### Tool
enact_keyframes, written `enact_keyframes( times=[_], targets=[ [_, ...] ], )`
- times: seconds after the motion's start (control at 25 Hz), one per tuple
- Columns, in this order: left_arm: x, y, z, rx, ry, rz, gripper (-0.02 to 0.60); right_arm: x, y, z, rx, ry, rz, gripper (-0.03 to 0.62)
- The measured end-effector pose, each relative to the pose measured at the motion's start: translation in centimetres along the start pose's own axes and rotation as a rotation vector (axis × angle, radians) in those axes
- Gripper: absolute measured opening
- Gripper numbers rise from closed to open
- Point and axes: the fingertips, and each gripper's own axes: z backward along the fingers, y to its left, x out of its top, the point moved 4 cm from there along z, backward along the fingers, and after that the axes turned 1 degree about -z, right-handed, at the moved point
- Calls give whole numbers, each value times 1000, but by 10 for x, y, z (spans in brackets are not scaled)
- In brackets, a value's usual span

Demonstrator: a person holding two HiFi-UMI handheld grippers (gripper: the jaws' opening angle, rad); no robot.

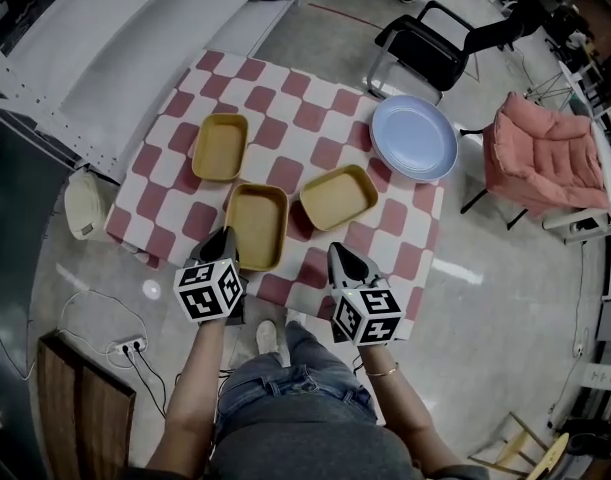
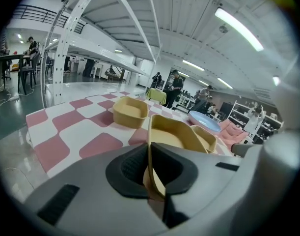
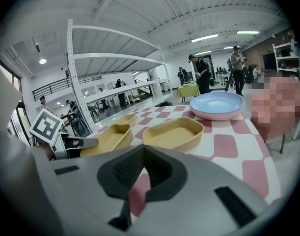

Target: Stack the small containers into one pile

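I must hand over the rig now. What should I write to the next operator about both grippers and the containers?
Left gripper: shut on the near rim of the middle container.
Right gripper: shut, empty, over the near edge of the checked cloth.
The far container and the right container lie unstacked on it.
Done: nothing stacked yet.
Left: pile all three.

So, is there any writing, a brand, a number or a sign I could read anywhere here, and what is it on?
None: no readable text in any view.
Left cube and right cube: black-and-white square patterns, not letters.
Yellow containers, blue plate, checked cloth: plain, no print.
Far shelves: too small and blurred to tell.
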Motion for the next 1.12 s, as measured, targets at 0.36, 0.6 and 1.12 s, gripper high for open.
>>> enact_keyframes(
  times=[0.36, 0.6, 1.12],
  targets=[
    [26, -6, 25, -71, -52, -59, 29, -2, 7, 18, -46, -37, -3, 9],
    [38, -20, 28, -131, -63, -110, 29, -2, 2, 39, -110, -68, -19, 9],
    [65, -73, -5, -322, -54, -184, 29, -2, -23, 69, -219, -119, -62, 9]
  ],
)
